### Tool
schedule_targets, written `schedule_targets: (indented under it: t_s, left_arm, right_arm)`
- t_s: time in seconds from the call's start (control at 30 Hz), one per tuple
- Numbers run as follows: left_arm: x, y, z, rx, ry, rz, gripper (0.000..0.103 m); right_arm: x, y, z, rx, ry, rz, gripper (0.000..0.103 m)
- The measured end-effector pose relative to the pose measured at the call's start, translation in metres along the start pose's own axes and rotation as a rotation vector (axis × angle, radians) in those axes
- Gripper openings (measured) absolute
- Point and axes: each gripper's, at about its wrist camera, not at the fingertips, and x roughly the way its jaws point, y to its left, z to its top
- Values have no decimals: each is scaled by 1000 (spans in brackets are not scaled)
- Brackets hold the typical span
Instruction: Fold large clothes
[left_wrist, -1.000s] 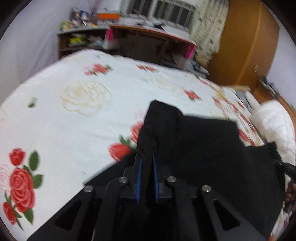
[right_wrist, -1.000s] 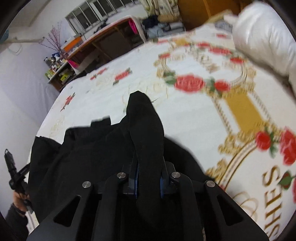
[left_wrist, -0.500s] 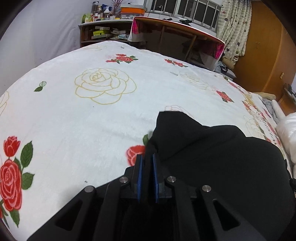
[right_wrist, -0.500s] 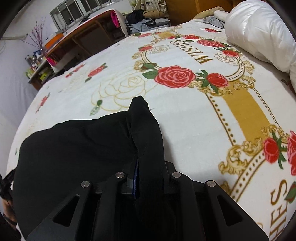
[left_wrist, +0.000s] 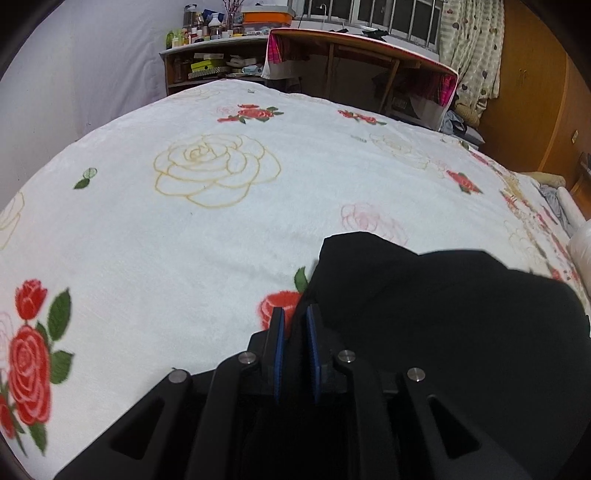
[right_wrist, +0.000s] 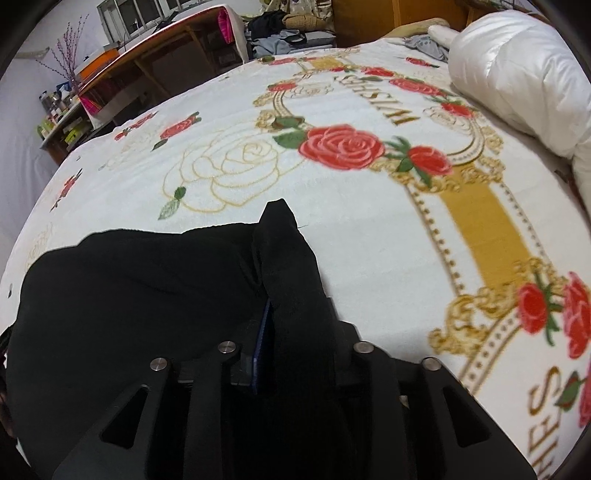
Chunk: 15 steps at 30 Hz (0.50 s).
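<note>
A large black garment lies bunched on the white rose-patterned bed cover. My left gripper is shut on its left edge, with black cloth between the blue pads. In the right wrist view the same garment spreads to the left. My right gripper is shut on its right edge; a fold of cloth drapes over the right finger and hides it. Both grippers hold the garment low, close to the cover.
A white duvet is heaped at the bed's right side. A wooden desk and a cluttered shelf stand beyond the far edge. Wooden wardrobe doors are at the back right.
Both grippers have come down and forward over the bed with the garment. The garment has gone from hanging spread to settling in a lower bunch on the cover.
</note>
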Motion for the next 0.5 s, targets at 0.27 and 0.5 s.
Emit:
schedule_targets:
  t_s: [0.27,0.5]
  left_arm:
    - [-71,17,13,-29,-77,-68,27]
    - [-160,-35,-65,152,-200,-300,50]
  right_arm:
    - [-89,2,-7,-15,-138,74,65]
    - [-138,55,-99,-153,-186,212,67]
